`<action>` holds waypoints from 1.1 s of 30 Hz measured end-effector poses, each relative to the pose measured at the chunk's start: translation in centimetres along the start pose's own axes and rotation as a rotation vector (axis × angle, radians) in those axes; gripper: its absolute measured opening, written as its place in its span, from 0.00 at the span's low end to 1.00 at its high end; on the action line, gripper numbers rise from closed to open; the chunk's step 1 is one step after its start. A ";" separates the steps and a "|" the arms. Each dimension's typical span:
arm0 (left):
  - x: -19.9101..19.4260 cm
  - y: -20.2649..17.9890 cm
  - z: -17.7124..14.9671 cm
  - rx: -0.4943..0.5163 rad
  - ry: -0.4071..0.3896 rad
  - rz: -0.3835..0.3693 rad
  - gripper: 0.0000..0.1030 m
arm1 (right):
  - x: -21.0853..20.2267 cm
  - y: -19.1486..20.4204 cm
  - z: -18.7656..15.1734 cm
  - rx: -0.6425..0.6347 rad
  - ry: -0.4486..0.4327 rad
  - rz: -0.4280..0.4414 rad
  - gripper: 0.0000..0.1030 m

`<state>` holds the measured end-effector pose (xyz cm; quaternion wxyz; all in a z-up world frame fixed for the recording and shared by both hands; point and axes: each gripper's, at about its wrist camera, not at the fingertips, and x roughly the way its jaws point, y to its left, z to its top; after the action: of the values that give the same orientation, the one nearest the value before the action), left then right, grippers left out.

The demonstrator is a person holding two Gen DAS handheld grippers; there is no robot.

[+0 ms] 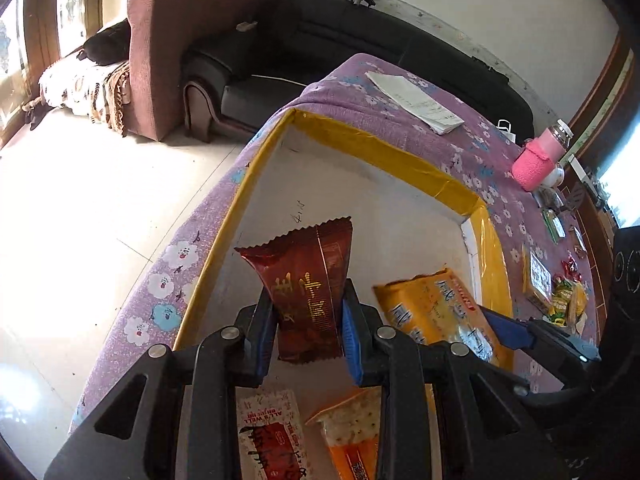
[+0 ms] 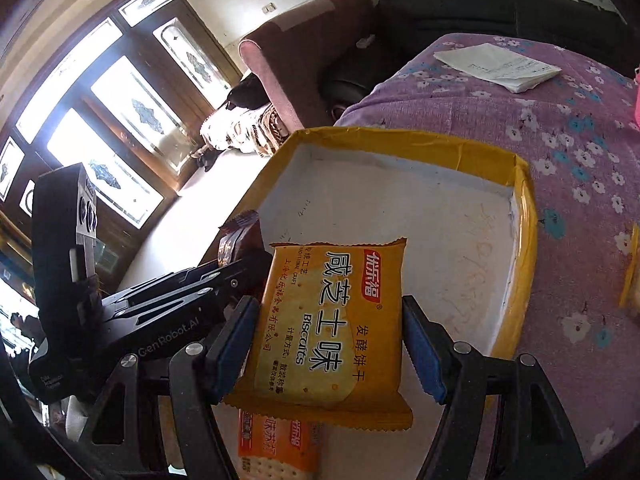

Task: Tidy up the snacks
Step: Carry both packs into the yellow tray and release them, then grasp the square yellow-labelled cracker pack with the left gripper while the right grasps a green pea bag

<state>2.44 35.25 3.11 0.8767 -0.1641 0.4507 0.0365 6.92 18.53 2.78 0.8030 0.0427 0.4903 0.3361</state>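
Note:
My left gripper [image 1: 308,320] is shut on a dark red snack packet [image 1: 310,280] and holds it above the yellow-rimmed cardboard box [image 1: 360,136]. My right gripper [image 2: 328,340] is shut on a yellow biscuit pack [image 2: 332,320], also over the box [image 2: 524,216]. The yellow pack shows in the left wrist view [image 1: 436,312]. The left gripper and red packet show at the left of the right wrist view [image 2: 240,236]. A red-and-white packet [image 1: 268,436] and an orange cracker pack [image 1: 352,432] lie in the box below the grippers.
The box sits on a table with a purple flowered cloth [image 1: 400,92]. A folded paper [image 1: 416,100], a pink-sleeved bottle [image 1: 540,156] and several loose snacks [image 1: 560,296] lie on it. Sofas [image 1: 320,40] stand behind; tiled floor lies left.

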 end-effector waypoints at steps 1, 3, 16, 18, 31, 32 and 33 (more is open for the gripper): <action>-0.1 0.1 0.1 -0.002 -0.004 0.003 0.28 | 0.1 0.2 -0.1 -0.002 0.003 -0.002 0.69; -0.1 0.1 0.3 -0.003 -0.001 0.014 0.34 | 0.3 0.3 -0.2 -0.012 0.000 -0.012 0.59; -7.5 -0.4 -0.5 -0.047 -0.154 -0.071 0.45 | -7.4 -2.0 -0.3 -0.015 -0.140 -0.015 0.62; -9.8 -1.3 -1.7 -0.050 -0.192 -0.141 0.55 | -9.7 -5.1 0.0 0.012 -0.180 -0.070 0.66; -11.9 -8.0 -7.8 -0.034 -0.169 -0.352 0.61 | -6.7 -24.3 3.9 0.239 -0.044 -0.341 0.68; -11.8 -8.2 -7.9 -0.031 -0.167 -0.353 0.61 | -6.2 -24.2 3.8 0.227 -0.021 -0.339 0.66; -11.7 -8.3 -7.9 -0.029 -0.165 -0.354 0.61 | -6.1 -23.4 3.4 0.202 -0.012 -0.352 0.66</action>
<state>-8.87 25.86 10.36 0.9009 -0.2499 0.3411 -0.0985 19.51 -2.18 -0.16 0.8438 0.0388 0.5168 0.1395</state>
